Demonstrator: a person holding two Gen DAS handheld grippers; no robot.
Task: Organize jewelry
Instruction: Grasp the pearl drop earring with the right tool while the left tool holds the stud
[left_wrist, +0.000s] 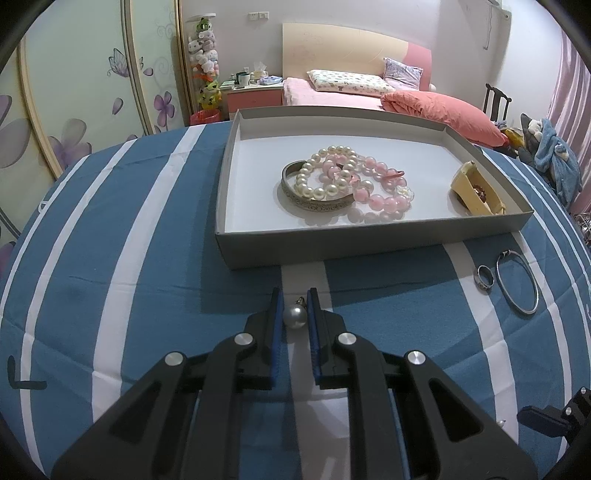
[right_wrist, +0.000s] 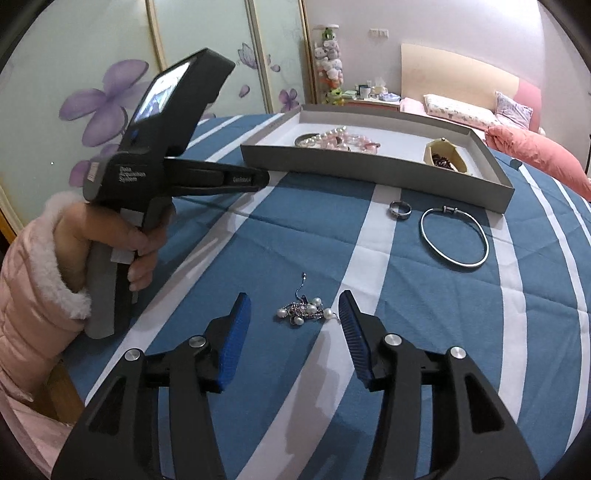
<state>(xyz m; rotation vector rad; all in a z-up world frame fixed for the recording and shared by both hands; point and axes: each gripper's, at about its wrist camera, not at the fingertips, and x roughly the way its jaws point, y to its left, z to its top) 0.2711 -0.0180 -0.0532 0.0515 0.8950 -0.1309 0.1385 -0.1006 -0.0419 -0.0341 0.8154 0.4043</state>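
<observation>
My left gripper is shut on a single grey pearl pendant and holds it in front of the grey tray. The tray holds a silver cuff, a white pearl bracelet, pink bead bracelets and a cream box. My right gripper is open around a small pearl-and-chain tangle on the blue striped cloth. A silver ring and a thin silver bangle lie before the tray.
The left gripper's body and the hand holding it fill the left of the right wrist view. The table is covered by a blue and white striped cloth. A bed and wardrobe doors stand behind.
</observation>
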